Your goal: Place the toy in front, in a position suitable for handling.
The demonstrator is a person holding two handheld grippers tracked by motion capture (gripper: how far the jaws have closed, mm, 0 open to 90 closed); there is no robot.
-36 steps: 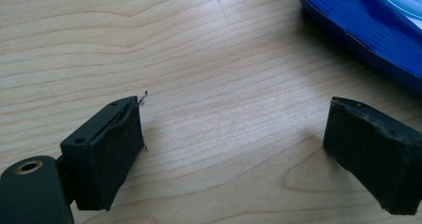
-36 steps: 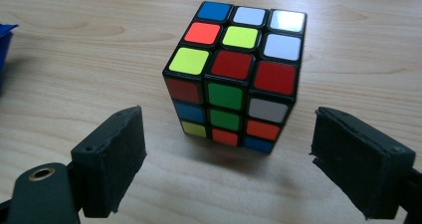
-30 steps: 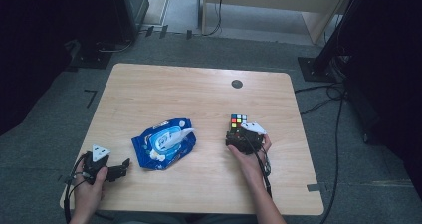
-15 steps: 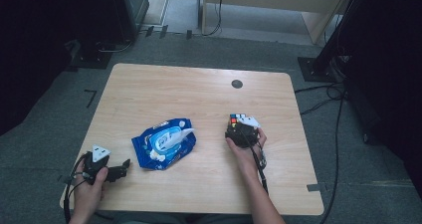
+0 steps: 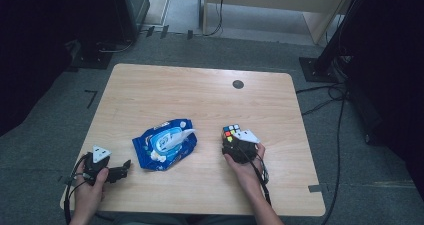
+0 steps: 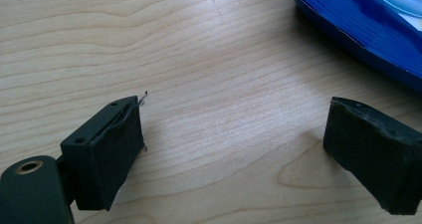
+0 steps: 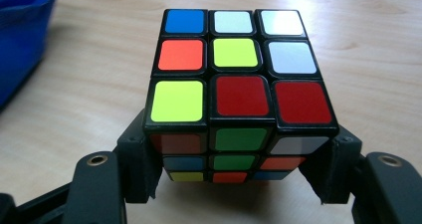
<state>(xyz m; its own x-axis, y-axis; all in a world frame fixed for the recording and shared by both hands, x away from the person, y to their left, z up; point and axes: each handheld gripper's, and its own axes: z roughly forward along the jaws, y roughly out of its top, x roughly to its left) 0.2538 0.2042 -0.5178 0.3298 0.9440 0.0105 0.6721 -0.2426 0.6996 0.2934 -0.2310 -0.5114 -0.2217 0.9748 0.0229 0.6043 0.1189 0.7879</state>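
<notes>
Grey carpet surrounds a pale wooden counter (image 5: 200,100). Right tongs (image 7: 239,176) pinch a puzzle cube (image 7: 234,79) by its two lower sides, pads pressed against it; the jaws have just been closing on it. Cube sits at the counter's right-centre, in front of the right hand (image 5: 245,162). Left tongs (image 6: 234,149) lie spread wide at the near-left corner, bare wood between the pads, nothing held. Blue wipes pack (image 5: 164,143) lies between the two tongs, apart from both.
</notes>
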